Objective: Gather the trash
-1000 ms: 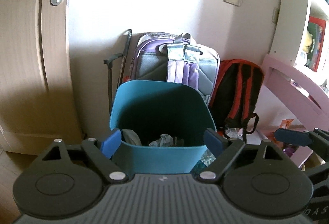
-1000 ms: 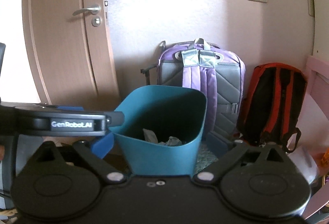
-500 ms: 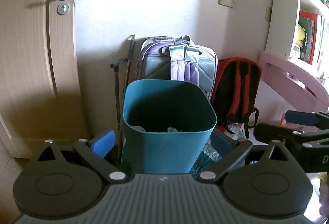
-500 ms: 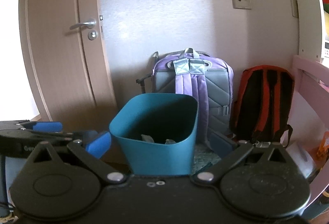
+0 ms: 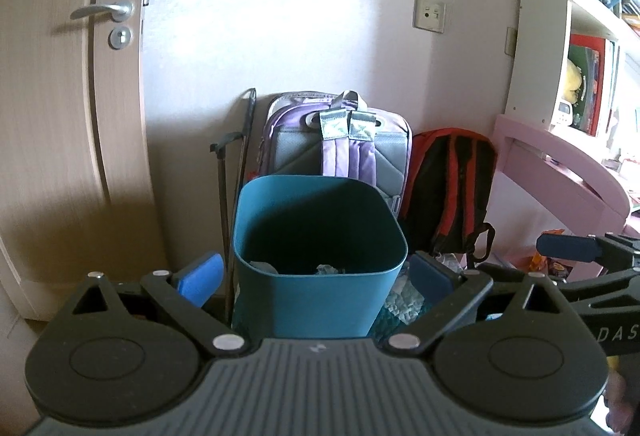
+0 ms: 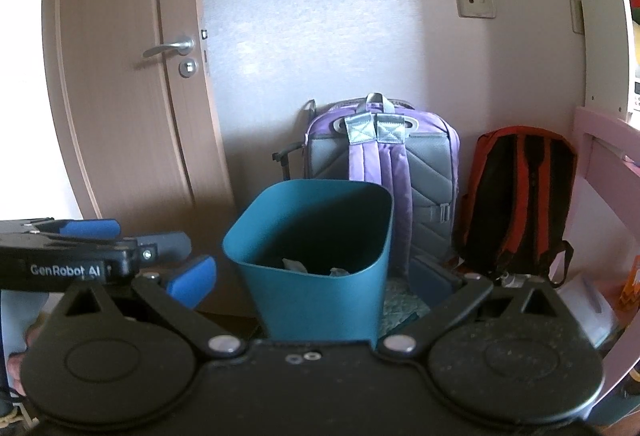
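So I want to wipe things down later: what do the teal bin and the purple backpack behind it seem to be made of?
Bin: probably moulded plastic, matte teal; its thin smooth walls, rounded corners and even colour suggest so. Purple backpack: woven fabric, likely synthetic, with grey quilted padding and stitched webbing straps; the strap tabs look slightly shiny, perhaps reflective.

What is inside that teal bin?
A few crumpled scraps of paper or wrapping show low in the teal bin. Its front wall and the deep shadow inside hide everything else in it.
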The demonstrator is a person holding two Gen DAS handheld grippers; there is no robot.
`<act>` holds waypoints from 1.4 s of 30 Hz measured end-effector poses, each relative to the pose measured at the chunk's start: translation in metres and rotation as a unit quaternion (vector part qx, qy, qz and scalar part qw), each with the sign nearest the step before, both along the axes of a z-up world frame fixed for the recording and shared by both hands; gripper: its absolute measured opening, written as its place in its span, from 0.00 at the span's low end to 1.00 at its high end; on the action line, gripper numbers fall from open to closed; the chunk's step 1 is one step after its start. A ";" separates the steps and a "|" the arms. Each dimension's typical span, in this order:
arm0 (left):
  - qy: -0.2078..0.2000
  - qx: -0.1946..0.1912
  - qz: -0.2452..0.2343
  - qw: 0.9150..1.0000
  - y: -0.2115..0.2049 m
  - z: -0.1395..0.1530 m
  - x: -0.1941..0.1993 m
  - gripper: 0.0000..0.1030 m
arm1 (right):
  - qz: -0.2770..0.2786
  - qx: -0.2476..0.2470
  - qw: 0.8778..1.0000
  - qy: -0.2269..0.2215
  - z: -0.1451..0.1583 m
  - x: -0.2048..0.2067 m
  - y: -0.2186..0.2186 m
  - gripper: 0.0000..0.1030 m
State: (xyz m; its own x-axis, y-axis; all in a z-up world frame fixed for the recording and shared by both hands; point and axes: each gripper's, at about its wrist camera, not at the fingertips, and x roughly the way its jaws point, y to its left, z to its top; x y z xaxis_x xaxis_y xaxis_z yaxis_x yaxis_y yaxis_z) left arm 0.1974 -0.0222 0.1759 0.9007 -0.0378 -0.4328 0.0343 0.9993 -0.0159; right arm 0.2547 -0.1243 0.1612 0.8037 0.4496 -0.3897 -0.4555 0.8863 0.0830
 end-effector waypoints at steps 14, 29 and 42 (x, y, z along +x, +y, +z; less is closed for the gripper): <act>-0.006 0.007 0.000 1.000 -0.004 0.005 -0.009 0.97 | -0.002 0.007 1.000 -0.008 0.004 -0.008 -0.004 1.00; -0.005 -0.020 0.013 1.000 -0.005 0.000 -0.011 0.98 | 0.000 -0.004 1.000 -0.020 0.003 -0.018 -0.002 1.00; -0.027 -0.036 0.014 0.999 -0.004 -0.002 -0.017 0.99 | 0.003 0.007 1.000 -0.014 0.000 -0.019 -0.007 1.00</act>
